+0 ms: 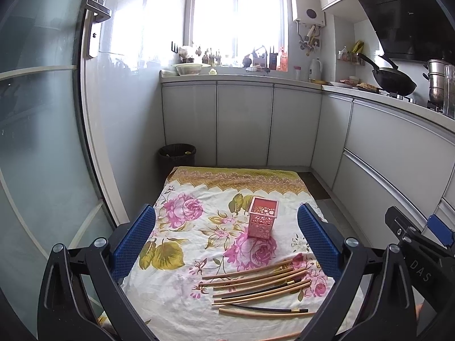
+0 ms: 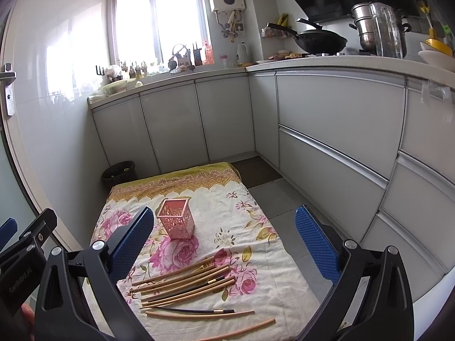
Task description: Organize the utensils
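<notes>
Several wooden and dark chopsticks [image 1: 257,285] [image 2: 184,287] lie loose in a rough row on a floral cloth [image 1: 182,207] [image 2: 250,292] spread on the floor. Beyond them a pink perforated square holder [image 1: 261,217] [image 2: 177,218] stands upright with nothing showing inside it. My left gripper [image 1: 227,238] hangs open above the cloth, its blue pads wide apart, holding nothing. My right gripper [image 2: 224,241] is also open and empty, above the chopsticks. Each gripper's body shows at the edge of the other's view.
A black wastebasket [image 1: 177,156] [image 2: 119,172] stands at the cloth's far left corner. Grey kitchen cabinets [image 1: 244,122] [image 2: 335,130] run along the back and right. A glass door [image 1: 42,130] is on the left. Bare floor tiles [image 2: 273,199] lie to the right of the cloth.
</notes>
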Motion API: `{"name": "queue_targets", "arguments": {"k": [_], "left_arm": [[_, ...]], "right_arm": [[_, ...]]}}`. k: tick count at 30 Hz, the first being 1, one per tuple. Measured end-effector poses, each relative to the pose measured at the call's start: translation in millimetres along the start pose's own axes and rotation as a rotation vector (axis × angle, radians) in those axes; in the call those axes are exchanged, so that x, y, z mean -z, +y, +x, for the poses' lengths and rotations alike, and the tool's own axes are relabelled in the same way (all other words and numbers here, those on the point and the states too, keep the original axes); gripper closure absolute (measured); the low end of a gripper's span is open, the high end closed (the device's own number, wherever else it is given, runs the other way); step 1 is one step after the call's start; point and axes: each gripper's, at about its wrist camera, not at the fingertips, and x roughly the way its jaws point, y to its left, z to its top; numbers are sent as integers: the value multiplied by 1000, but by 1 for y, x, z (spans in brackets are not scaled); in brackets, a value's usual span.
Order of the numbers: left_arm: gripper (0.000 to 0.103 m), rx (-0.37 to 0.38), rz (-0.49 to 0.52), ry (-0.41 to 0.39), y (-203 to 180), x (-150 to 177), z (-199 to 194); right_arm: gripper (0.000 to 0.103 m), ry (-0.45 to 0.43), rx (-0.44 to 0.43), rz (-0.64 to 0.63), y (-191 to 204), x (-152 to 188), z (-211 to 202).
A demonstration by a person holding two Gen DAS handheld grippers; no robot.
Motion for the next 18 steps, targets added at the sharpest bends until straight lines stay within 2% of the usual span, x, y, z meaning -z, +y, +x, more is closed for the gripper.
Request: {"name": "queue_targets", "arguments": {"k": [18], "left_arm": [[7, 3, 2, 18, 4, -1, 4]], "right_arm": [[6, 18, -4, -2, 1, 5, 3]]}}
